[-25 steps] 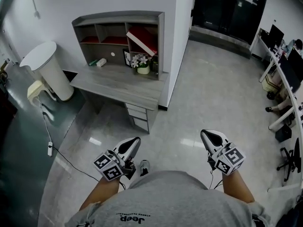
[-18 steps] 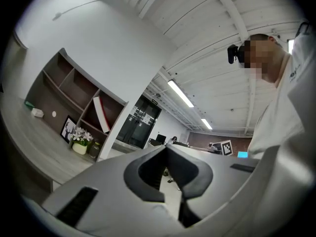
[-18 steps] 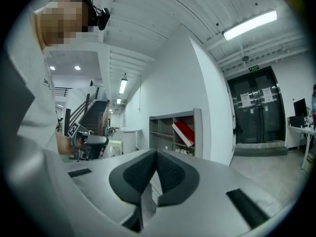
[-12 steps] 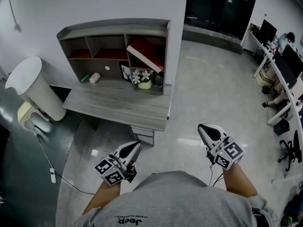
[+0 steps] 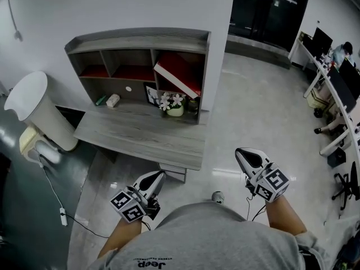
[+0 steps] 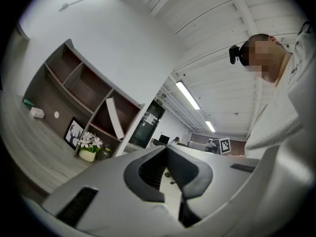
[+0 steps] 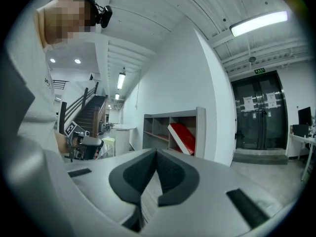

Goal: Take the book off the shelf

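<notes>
Head view shows the book (image 5: pixel 179 79), red with a pale edge, leaning at a tilt in the upper right compartment of the shelf (image 5: pixel 138 38) that stands along the back edge of the bench (image 5: pixel 140 139). Both grippers hang low by the person's waist, well apart from the bench's front edge. The left gripper (image 5: pixel 159 176) has its jaws pressed together on nothing, and the right gripper (image 5: pixel 241 153) looks the same, tips meeting and empty.

The likely trouble comes from that lean. If a gripper arrives with its jaws not yet opened, it would only push the book, which could slide down in its compartment or tip out. Just below, at the bench's back right corner, stand a flower pot (image 5: pixel 175 104) and a picture frame (image 5: pixel 150 94), so a dropped book would probably knock them over.

Where the book's lower end rests is hard to make out in any view. A dark thing just beside the pot cannot be identified, nor can the small things near the bench's back left corner.
</notes>
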### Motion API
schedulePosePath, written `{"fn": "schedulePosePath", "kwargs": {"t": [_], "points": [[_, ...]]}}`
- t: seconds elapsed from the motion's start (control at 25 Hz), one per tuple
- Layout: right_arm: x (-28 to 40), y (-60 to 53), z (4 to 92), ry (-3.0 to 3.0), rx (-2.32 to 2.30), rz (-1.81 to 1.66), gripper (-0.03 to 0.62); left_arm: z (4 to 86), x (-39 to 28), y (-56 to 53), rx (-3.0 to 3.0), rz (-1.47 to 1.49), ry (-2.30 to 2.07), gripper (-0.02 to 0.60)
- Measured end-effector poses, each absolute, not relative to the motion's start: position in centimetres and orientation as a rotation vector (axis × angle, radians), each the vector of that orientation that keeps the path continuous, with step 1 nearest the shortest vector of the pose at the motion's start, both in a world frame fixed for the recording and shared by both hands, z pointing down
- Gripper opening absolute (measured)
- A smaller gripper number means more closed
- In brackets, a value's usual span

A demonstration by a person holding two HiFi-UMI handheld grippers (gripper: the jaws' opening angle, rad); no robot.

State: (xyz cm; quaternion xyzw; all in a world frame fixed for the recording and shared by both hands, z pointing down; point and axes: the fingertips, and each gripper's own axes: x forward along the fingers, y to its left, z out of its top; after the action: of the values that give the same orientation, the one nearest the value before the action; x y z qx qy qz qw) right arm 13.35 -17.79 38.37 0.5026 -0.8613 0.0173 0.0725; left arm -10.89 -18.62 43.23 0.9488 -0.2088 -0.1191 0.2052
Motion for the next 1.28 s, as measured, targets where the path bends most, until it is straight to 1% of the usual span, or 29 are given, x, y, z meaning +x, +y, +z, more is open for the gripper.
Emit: {"fn": "schedulePosePath", "kwargs": {"t": [0.24, 0.52, 0.72, 0.88, 1.04, 1.12, 1.24, 1.28], "points": [[17.3, -24.8, 38.9, -2.664, 1.475, 0.077, 0.009, 42.4, -7.6, -24.2, 2.66, -0.308, -0.651, 0.011], [20.6, -38.9, 39.5, -2.786, 1.225, 0.034, 0.009, 42.7, -2.8, -35.8, 2.598, -0.347, -0.876, 0.011], [21.6, -47.2, 40.5, -2.867, 0.973, 0.058, 0.009, 42.1, -0.1, -43.7, 2.496, -0.421, -1.051, 0.009], [21.8, -51.2, 41.3, -2.917, 0.872, 0.092, 0.009, 42.5, 1.2, -47.9, 2.452, -0.374, -1.137, 0.009], [21.2, -53.0, 42.6, -2.937, 0.83, 0.137, 0.011, 43.4, 1.0, -50.8, 2.369, -0.328, -1.179, 0.009], [20.9, -53.6, 43.1, -2.934, 0.843, 0.144, 0.011, 43.8, 0.9, -52.2, 2.332, -0.309, -1.161, 0.067], [20.5, -53.8, 43.4, -2.926, 0.904, 0.162, 0.011, 44.5, 0.9, -54.6, 2.267, -0.279, -1.097, 0.264], [20.4, -53.8, 43.5, -2.922, 0.925, 0.179, 0.011, 44.7, 1.0, -55.5, 2.232, -0.275, -1.084, 0.346]]}}
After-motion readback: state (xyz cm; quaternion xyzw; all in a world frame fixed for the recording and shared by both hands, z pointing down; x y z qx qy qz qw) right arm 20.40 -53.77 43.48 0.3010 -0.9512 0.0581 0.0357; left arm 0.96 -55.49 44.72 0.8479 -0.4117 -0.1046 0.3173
